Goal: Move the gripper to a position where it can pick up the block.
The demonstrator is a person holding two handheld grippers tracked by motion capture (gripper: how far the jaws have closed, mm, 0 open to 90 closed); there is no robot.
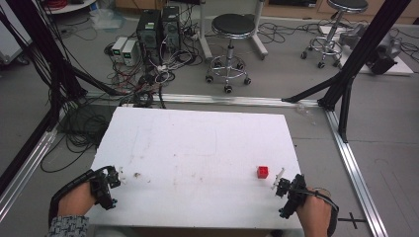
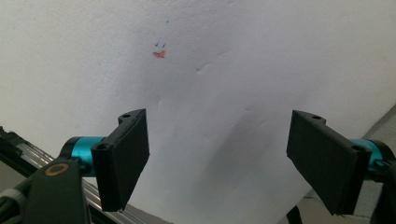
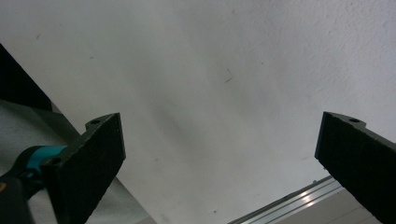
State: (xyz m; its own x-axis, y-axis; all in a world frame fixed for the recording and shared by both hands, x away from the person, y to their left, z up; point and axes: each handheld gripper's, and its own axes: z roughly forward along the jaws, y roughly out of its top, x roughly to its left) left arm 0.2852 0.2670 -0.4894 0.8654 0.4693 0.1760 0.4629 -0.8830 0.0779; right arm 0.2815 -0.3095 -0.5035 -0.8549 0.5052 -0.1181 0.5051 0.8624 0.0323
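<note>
A small red cube [image 1: 263, 172] sits on the white table [image 1: 197, 148], toward its front right. My right gripper [image 1: 278, 181] rests at the front right corner, just right of and slightly nearer than the cube, not touching it. In the right gripper view its jaws stand wide apart with bare white table between them [image 3: 219, 154]. My left gripper [image 1: 118, 175] lies at the front left edge of the table. Its jaws are also spread wide over bare table [image 2: 217, 154]. A small orange smudge [image 2: 159, 54] marks the table ahead of the left gripper.
Beyond the table's far edge stand two black stools [image 1: 232, 29], computer boxes [image 1: 158, 27] and tangled cables [image 1: 143, 84] on the floor. Black frame struts [image 1: 346, 74] rise at the right, and aluminium rails [image 1: 356, 168] run along the floor.
</note>
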